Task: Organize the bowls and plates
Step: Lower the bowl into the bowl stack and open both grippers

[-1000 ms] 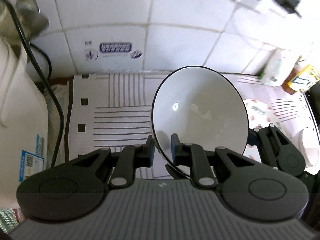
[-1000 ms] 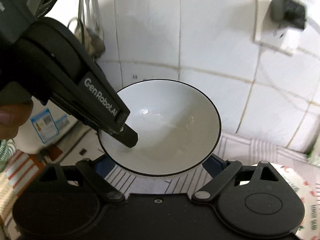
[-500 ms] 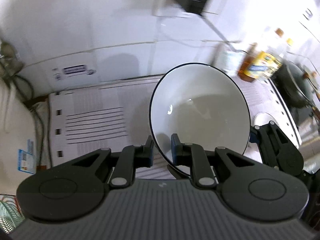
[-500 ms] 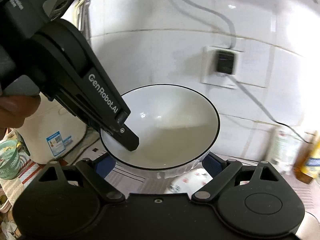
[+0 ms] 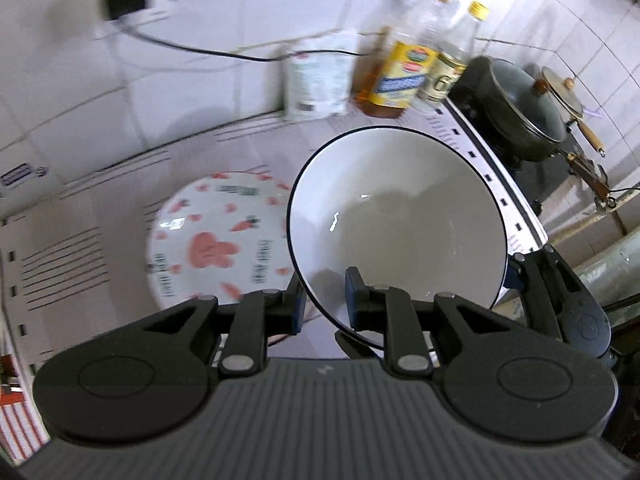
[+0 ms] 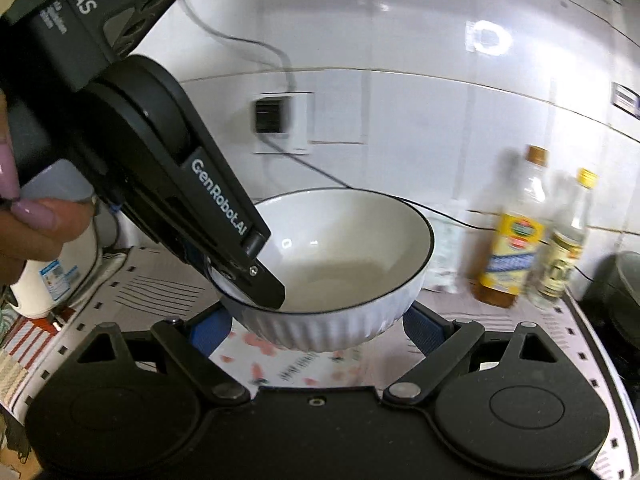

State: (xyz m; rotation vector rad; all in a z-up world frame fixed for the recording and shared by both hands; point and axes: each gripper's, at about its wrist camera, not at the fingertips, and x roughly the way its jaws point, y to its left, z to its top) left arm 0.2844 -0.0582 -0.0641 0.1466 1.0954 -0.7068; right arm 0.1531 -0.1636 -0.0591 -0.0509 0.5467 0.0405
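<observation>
The bowl is hanging in the air, tilted, carried by both grippers at once. Its near rim is running between the fingers of the left gripper, which is pinching the wall narrowly, one pad inside and one outside. The right gripper is standing wide, its blue pads sitting against the ribbed outside on either flank, so it is clasping the bowl across its full width. The bowl is empty.

The relation that matters, as I judge it: the plate with the carrot print is lying flat on the mat just below and to the left of the bowl in the left view, and directly under it in the right view. It too is empty.

Beyond, bottles are standing against the tiled wall, and a pan is sitting on the stove further right.
</observation>
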